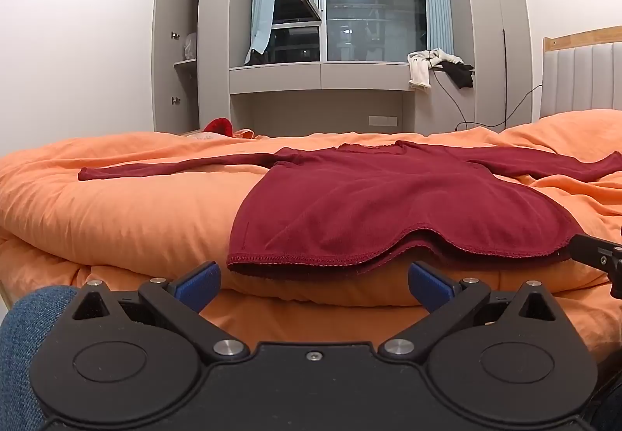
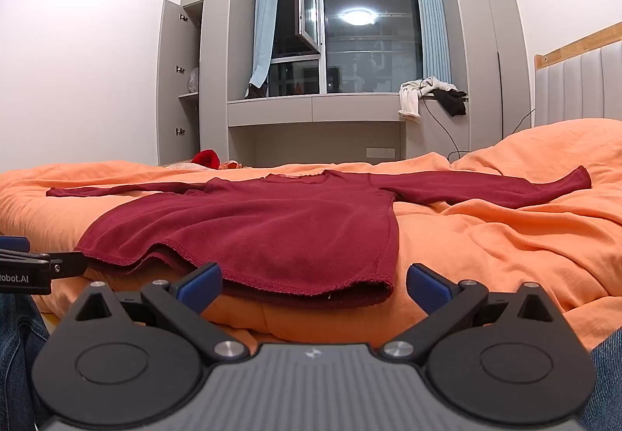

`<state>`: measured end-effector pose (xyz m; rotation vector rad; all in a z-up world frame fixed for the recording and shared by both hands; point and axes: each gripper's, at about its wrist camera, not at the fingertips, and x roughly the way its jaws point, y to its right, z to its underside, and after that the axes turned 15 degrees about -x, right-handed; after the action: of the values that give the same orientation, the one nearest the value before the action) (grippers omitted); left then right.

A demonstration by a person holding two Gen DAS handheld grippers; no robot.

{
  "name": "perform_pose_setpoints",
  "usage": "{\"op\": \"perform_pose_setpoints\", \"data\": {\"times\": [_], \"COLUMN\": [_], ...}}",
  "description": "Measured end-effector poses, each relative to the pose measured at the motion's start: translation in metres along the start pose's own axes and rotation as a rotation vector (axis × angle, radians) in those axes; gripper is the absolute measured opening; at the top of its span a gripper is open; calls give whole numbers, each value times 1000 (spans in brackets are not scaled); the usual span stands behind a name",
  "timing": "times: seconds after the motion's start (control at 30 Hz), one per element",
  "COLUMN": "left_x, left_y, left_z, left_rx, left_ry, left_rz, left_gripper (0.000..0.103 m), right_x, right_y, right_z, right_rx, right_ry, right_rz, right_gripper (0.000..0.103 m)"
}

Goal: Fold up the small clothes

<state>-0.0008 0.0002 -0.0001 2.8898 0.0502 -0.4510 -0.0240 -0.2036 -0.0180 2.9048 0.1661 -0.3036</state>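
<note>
Orange duvet (image 1: 116,205) covers the bed, bare either side of a dark red long-sleeved top (image 1: 369,205) lying flat, sleeves spread left-right, neckline toward the window (image 2: 369,38), hem at the near edge. Left gripper (image 1: 313,285) and right gripper (image 2: 314,287) face the hem, fingers spread, holding nothing.

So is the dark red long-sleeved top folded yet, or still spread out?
Spread out. The dark red long-sleeved top lies flat on the orange duvet, both sleeves stretched sideways, hem toward the cameras, no fold made.
</note>
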Motion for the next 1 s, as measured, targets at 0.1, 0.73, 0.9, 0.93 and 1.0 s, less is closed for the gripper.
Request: {"op": "perform_pose_setpoints", "data": {"times": [0.1,0.73,0.9,0.93,1.0], "left_x": [-1,-3,0,0,-1], "left_y": [0,-1,0,0,0], "left_z": [0,1,0,0,0], "left_rx": [0,-1,0,-1,-1], "left_ry": [0,-4,-5,-5,-5], "left_rz": [-1,-2,-1,-1,0], "left_gripper": [102,102,102,102,102], "right_x": [0,1,1,1,2], "right_y": [0,0,0,0,0], "right_z": [0,0,0,0,0], "right_rx": [0,1,1,1,1], "right_ry": [-1,-2,-2,-2,-3], "right_rz": [0,0,-1,-1,-1], "right_gripper": [103,103,103,103,103]}}
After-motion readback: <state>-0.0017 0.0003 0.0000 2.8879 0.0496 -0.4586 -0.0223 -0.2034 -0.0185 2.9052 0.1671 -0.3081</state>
